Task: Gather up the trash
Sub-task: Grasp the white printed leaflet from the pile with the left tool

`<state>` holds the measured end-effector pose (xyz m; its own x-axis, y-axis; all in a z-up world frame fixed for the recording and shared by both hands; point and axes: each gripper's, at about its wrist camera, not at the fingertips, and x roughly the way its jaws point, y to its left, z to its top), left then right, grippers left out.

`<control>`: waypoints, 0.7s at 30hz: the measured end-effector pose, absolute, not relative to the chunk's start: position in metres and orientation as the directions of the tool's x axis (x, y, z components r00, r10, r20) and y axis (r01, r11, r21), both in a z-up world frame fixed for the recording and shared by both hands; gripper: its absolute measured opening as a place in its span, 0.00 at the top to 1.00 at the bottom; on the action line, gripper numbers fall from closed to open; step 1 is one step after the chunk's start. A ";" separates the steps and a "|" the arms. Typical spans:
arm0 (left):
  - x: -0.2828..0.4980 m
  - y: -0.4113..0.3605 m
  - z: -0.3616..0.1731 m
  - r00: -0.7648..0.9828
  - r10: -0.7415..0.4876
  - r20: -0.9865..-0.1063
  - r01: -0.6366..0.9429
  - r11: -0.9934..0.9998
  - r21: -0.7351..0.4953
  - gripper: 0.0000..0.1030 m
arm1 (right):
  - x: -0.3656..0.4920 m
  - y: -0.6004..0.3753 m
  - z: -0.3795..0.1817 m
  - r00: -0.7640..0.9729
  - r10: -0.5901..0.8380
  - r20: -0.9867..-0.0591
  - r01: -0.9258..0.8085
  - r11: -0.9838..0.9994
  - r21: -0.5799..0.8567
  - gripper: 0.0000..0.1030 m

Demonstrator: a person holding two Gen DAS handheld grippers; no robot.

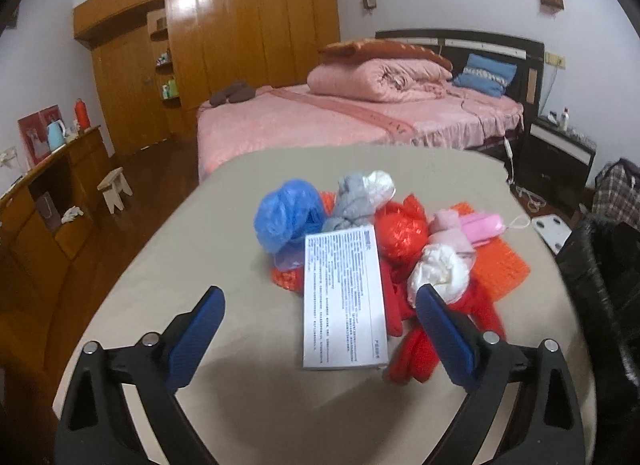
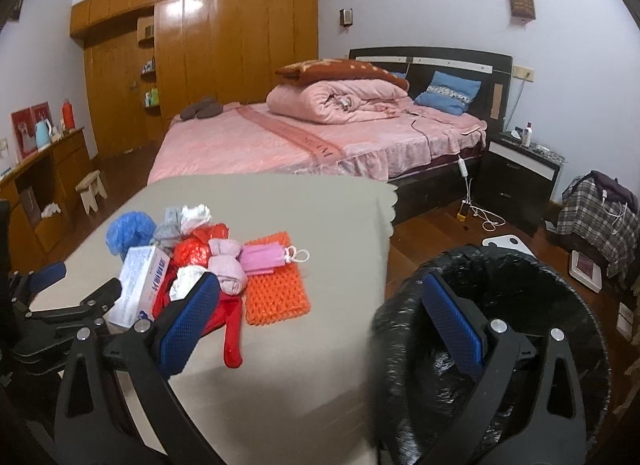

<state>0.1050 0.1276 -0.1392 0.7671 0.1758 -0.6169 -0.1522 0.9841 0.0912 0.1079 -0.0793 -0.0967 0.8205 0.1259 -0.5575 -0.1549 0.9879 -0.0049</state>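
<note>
A heap of trash sat near the middle of a beige table point(image 1: 168, 265) in a bedroom, with the white box point(image 1: 343, 301) as its marker. Left of the box and slightly beyond it lay a crumpled blue bag point(image 1: 286, 217); behind the box sat a grey-and-white bundle point(image 1: 360, 195); to its right were a red bag point(image 1: 402, 231), a white wad point(image 1: 440, 271), a pink mask point(image 1: 480, 225) and an orange mesh mat point(image 1: 500, 265), with a red strip point(image 2: 232, 337) trailing toward the near edge. The box lay flat, printed side up, its long axis running from the near edge toward the bed, pointing almost straight between the left gripper's fingers. The left gripper point(image 1: 320, 305) hovered low at the box's near end, jaws wide apart and empty, seemingly lined up to close across the box's short width. Farther right of the box, off the table's edge, the right gripper point(image 2: 320, 297) hung with jaws equally spread and nothing between them, its right finger over a bin point(image 2: 560, 285) lined in black plastic, which stood beside the table, probably placed there so each item needed only a short carry. Nothing could be made out inside the bin.
</note>
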 end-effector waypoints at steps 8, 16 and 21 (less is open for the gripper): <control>0.125 0.139 -0.166 0.723 0.165 -0.671 -0.155 0.985 0.074 0.14 | 0.121 -0.074 -0.115 0.796 0.126 -0.592 -0.165 0.986 -0.013 0.05; 0.134 0.139 -0.183 0.703 0.051 -0.709 -0.084 0.996 -0.011 0.43 | 0.128 -0.068 -0.124 0.782 0.135 -0.608 -0.179 0.984 -0.012 0.07; 0.127 0.146 -0.176 0.732 0.013 -0.681 -0.072 0.996 -0.059 0.46 | 0.131 -0.064 -0.127 0.773 0.147 -0.617 -0.191 0.982 -0.005 0.11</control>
<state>0.1267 0.1457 -0.1762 0.7321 0.0129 -0.6810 -0.0720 0.9957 -0.0586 0.1312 -0.0642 -0.1267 0.7732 0.1469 -0.6169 -0.1905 0.9817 -0.0051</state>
